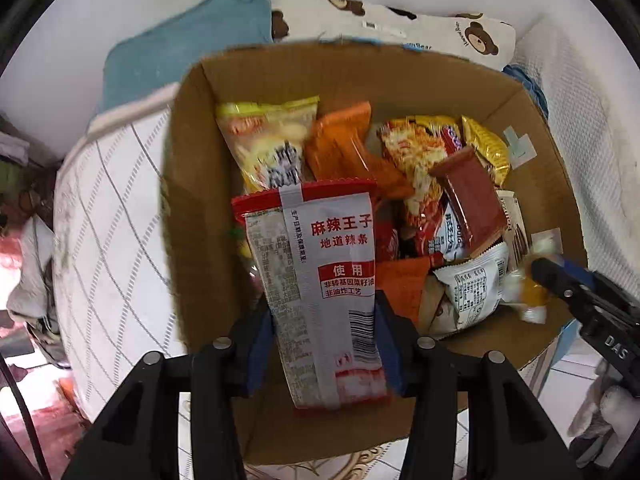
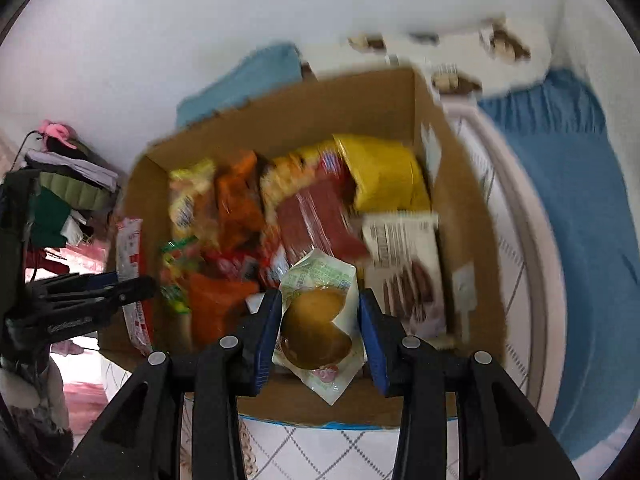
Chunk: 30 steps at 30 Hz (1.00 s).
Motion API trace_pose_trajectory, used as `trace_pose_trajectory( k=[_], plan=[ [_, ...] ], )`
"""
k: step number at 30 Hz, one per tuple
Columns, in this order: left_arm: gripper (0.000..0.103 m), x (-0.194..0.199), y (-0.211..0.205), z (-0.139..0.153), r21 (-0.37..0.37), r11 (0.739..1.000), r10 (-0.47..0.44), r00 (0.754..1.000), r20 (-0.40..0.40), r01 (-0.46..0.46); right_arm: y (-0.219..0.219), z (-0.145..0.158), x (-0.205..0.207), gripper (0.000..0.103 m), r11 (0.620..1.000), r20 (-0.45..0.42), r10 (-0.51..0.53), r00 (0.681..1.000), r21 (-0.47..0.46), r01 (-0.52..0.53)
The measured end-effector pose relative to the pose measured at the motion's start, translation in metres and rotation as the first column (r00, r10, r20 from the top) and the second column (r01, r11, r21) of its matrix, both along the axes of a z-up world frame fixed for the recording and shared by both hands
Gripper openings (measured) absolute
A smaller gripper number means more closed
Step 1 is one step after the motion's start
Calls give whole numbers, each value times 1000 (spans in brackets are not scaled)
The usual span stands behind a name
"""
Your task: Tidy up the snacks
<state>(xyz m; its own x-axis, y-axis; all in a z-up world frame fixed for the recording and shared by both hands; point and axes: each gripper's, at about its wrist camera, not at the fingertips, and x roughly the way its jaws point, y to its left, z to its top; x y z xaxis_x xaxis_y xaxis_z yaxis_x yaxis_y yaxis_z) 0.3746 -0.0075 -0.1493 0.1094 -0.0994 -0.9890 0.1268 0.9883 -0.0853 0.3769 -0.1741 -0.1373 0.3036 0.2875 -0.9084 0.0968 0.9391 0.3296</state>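
A cardboard box (image 1: pixel 192 208) on the bed holds several snack packets. My left gripper (image 1: pixel 324 316) is shut on a red and grey spicy strip packet (image 1: pixel 320 280), held upright over the box's near edge. It also shows in the right wrist view (image 2: pixel 134 280) at the box's left wall. My right gripper (image 2: pixel 320 320) is shut on a white pouch with a round brown snack (image 2: pixel 316 320), above the box's near side. In the left wrist view the right gripper (image 1: pixel 536 280) reaches in from the right with the pouch (image 1: pixel 532 292). The cardboard box also shows in the right wrist view (image 2: pixel 472 208).
The box stands on a white quilted mattress (image 1: pixel 108 240). A teal pillow (image 1: pixel 180 52) and a bear-print pillow (image 1: pixel 400 28) lie behind it. A blue blanket (image 2: pixel 580 200) lies to the right. Piled clothes (image 2: pixel 64 184) sit left of the bed.
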Motion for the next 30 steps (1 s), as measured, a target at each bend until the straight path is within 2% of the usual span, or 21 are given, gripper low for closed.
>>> trace_pose_trajectory(
  k=[1,2,3,4,10,13,18,30],
  plan=[
    [62,0,0,-3,-3,1000,8,1000,-9,-8,-2,-6,-2,60,1000,-16,-5,1000,7,5],
    [71,-1,0,-5,-8,1000,19,1000,-16,-19,-2,-10,-3,84,1000,-32,-4,999,0,4],
    [87,-1,1,-6,-18,999,28,999,-15,-28,-2,-13,-4,91,1000,-42,-9,999,-9,9],
    [92,-2,1,-5,-21,999,31,999,-12,-32,-3,-15,-3,99,1000,-52,-15,999,-8,14],
    [92,-10,-1,-1,-35,998,51,999,4,-51,2,-10,-2,100,992,-54,8,999,-126,-15],
    [92,-14,-5,1,-11,998,64,998,26,-64,6,-6,-3,101,984,-48,24,999,-173,-32],
    [92,-22,-10,1,32,997,74,995,66,-77,8,1,-6,101,976,-28,29,999,-214,-35],
    [92,-41,-14,26,1,992,124,979,158,-126,4,31,-27,103,967,60,29,998,-253,-12]
  ],
)
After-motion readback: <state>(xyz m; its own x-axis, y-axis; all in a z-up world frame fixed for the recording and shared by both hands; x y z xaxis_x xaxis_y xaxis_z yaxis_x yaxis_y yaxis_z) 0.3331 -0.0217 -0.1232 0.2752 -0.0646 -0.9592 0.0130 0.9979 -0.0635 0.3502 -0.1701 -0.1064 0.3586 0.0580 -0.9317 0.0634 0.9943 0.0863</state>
